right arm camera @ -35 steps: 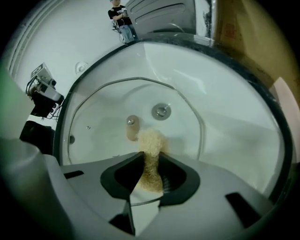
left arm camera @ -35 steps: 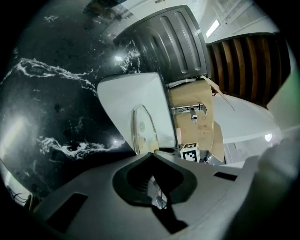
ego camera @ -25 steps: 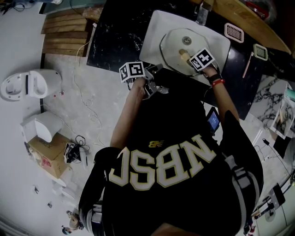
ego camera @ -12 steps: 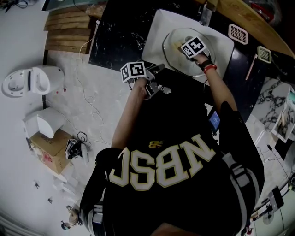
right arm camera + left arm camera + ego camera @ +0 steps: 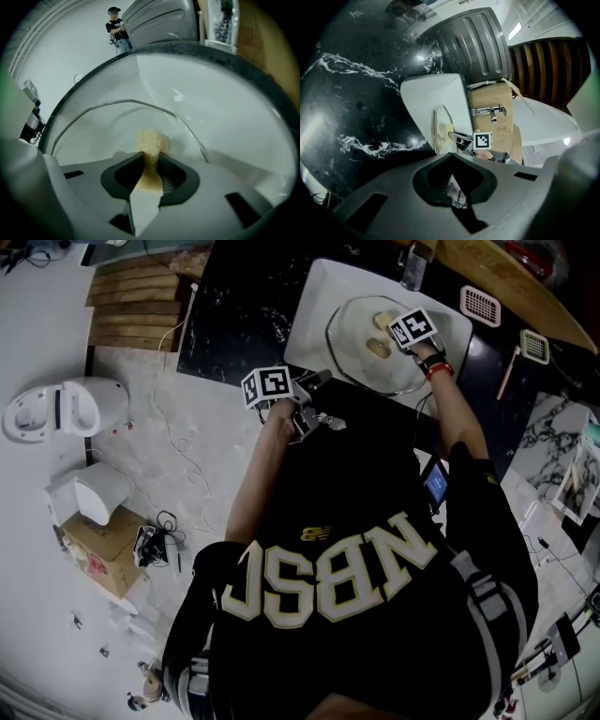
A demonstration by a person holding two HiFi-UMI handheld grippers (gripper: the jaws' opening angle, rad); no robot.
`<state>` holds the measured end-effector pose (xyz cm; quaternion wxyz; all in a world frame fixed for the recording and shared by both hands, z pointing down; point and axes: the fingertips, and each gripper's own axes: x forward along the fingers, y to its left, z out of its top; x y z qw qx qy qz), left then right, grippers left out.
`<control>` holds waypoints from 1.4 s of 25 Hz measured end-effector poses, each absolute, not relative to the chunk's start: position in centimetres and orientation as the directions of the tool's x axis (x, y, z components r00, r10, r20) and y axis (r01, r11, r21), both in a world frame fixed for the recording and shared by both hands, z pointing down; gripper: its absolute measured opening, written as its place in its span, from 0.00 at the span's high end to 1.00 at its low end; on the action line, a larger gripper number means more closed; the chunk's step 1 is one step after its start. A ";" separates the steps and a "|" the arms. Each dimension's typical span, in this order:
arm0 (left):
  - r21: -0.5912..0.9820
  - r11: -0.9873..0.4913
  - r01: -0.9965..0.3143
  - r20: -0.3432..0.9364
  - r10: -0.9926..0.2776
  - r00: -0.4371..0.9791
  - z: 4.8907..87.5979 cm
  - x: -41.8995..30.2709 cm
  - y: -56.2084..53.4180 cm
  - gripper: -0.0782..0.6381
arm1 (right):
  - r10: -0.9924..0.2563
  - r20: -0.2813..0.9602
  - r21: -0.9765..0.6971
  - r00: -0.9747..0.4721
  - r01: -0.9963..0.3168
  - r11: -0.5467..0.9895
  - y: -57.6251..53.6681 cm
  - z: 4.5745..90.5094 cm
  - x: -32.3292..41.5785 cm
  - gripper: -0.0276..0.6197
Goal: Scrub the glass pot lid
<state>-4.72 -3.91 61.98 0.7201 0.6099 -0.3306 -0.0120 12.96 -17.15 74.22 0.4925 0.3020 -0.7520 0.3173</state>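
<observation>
The round glass pot lid [image 5: 361, 367] lies in the white sink [image 5: 314, 310] at the top of the head view. My right gripper [image 5: 401, 332] is over the lid's far right part, shut on a tan sponge [image 5: 152, 143] that presses on the glass. In the right gripper view the lid's rim [image 5: 131, 101] arcs just ahead of that gripper [image 5: 151, 161]. My left gripper [image 5: 314, 413] hangs shut at the sink's near edge, short of the lid. In the left gripper view, past this gripper [image 5: 452, 177], the lid [image 5: 437, 129] shows edge-on.
Black marble counter [image 5: 234, 315] surrounds the sink, with a faucet [image 5: 410, 273] behind it and two white strainers [image 5: 476, 306] to the right. A white appliance [image 5: 61, 409] and a cardboard box [image 5: 98, 554] stand on the floor at left. A person [image 5: 117, 28] stands far off.
The right gripper with the sponge swept across the lid, from its near middle to the left, then to the far right. The left gripper stayed where it was.
</observation>
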 end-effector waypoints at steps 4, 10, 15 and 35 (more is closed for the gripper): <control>0.889 0.249 -0.385 0.457 -0.416 0.786 61.9 -4.7 -3.8 0.87 | -0.145 0.949 -0.135 -0.279 -0.779 0.613 -16.1 74.0 15.2 0.79; 0.893 0.224 -0.390 0.449 -0.407 0.795 61.9 -4.6 -3.8 0.87 | -0.120 0.956 -0.136 -0.268 -0.765 0.629 -13.0 73.2 14.8 0.79; 0.897 0.194 -0.396 0.441 -0.385 0.811 61.8 -4.3 -3.8 0.87 | -0.118 0.958 -0.124 -0.261 -0.750 0.650 -11.0 72.4 13.1 0.80; 0.892 -0.200 -0.405 0.375 -0.173 0.911 56.8 1.4 -5.5 0.87 | -0.443 0.749 -0.318 -0.492 -0.854 0.412 -4.0 56.0 14.8 0.79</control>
